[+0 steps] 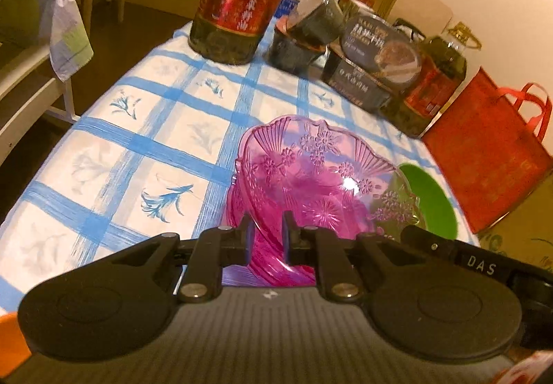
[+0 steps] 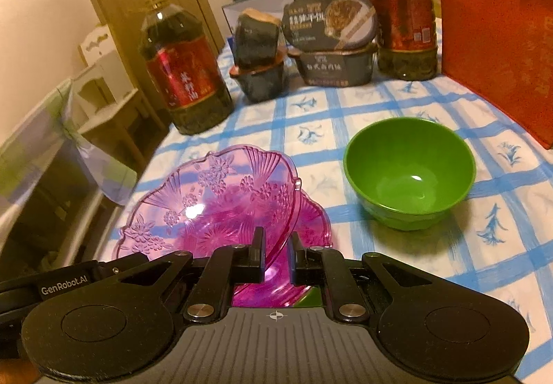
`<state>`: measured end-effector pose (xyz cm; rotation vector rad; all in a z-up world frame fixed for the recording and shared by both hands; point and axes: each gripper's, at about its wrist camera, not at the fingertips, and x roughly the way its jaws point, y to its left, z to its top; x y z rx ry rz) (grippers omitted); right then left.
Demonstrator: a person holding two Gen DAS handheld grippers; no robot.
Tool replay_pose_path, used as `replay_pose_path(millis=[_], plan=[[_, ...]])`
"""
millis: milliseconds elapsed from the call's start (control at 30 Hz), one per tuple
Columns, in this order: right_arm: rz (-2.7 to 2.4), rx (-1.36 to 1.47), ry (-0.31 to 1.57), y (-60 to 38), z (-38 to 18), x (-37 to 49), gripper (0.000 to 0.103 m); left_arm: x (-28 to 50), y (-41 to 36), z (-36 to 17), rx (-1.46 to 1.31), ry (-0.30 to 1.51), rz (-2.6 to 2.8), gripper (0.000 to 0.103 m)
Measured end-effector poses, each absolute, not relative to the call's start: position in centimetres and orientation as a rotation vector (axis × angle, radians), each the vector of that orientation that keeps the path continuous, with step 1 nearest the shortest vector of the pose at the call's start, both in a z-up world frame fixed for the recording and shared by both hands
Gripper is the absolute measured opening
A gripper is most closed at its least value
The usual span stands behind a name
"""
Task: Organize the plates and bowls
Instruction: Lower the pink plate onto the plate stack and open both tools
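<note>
Pink translucent plastic fills the near side of both views: a flower-embossed plate (image 2: 207, 197) tilts up off the blue-checked tablecloth (image 2: 397, 101), above what looks like a second pink plate (image 2: 316, 225) lying flat beneath it. The left gripper (image 1: 266, 228) has its fingers drawn in close on the plate's near rim, and the right gripper (image 2: 276, 242) pinches that rim too. Just right of the plates stands an upright green bowl (image 2: 409, 173), apart from them.
</note>
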<state>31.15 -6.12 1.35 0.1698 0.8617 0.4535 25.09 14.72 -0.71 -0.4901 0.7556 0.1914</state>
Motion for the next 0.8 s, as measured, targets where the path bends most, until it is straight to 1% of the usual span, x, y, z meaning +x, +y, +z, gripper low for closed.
replay_pose_path(millis=[300,800], plan=[[0.438,0.102,0.927,-5.2,-1.4,33.7,0.013,27.7,14.9,-3.0,-0.471,0.829,0.185,0.014],[0.443,0.032,0.980,-4.3,-3.0,34.4,0.015,28.6,14.8,-4.5,-0.434,0.884,0.182,0.015]])
